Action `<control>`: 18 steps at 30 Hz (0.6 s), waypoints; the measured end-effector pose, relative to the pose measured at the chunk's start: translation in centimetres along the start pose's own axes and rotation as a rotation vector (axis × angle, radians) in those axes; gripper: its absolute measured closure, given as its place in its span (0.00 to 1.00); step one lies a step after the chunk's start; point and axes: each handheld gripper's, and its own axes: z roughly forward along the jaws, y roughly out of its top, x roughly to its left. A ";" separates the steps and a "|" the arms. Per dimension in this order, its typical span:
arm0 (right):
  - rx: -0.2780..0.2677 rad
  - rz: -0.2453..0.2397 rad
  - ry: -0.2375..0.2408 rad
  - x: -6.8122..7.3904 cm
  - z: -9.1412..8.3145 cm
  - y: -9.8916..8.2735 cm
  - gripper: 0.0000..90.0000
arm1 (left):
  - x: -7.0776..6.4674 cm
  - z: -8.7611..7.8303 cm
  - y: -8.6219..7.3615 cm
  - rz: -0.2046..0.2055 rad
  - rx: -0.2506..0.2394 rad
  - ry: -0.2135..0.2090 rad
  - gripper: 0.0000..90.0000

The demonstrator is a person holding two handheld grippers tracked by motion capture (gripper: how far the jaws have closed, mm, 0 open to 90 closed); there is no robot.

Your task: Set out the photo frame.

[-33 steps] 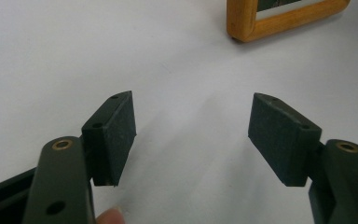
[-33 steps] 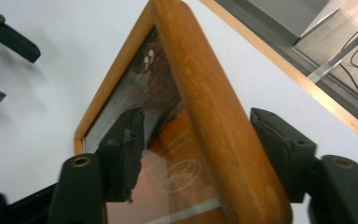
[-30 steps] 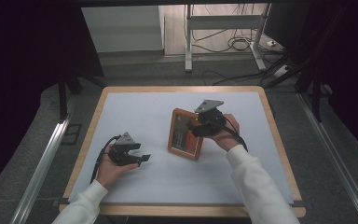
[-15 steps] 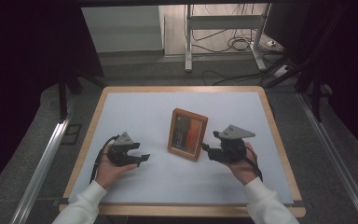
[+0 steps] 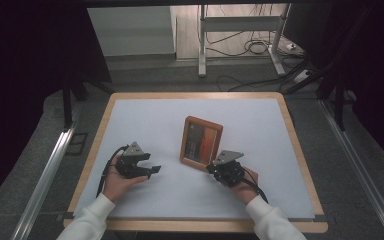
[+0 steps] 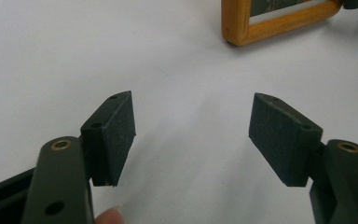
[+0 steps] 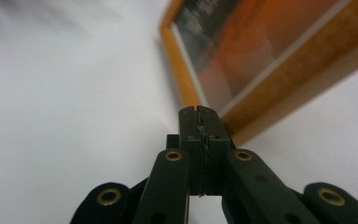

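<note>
From the high view, a wooden picture frame [image 5: 201, 143] stood near the middle of the white table [image 5: 145, 120], its orange-and-dark picture facing the person. The right gripper [image 5: 214, 168] rested on the table just beside the frame's lower right corner, held in the person's right hand [image 5: 242, 186]. The left gripper [image 5: 152, 170] sat well apart to the left of the frame, cradled in the left hand [image 5: 116, 181], pointing toward the frame.

In the left gripper view, the left gripper's [image 6: 191, 135] two black jaws stood wide apart with nothing but bare white table between them; the frame's [image 6: 261, 28] wooden corner showed farther off at the top edge (a fingertip peeked in at the bottom).

In the right gripper view, the right gripper [image 7: 199, 112] had its jaws pressed together, pads meeting with nothing between them, having just been closing. Their tips sat right at the bottom corner of the frame [image 7: 279, 70]; whether they touched the wood could not be told
</note>
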 end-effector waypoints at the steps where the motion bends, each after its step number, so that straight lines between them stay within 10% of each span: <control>1: -0.002 0.008 0.009 -0.2 0.0 0.0 1.00 | 0.0 0.0 0.0 0.000 -0.001 0.001 0.34; 18: -0.015 0.038 -0.044 -1.8 -0.6 -0.9 1.00 | 0.0 -0.1 0.0 -0.004 -0.004 0.002 0.34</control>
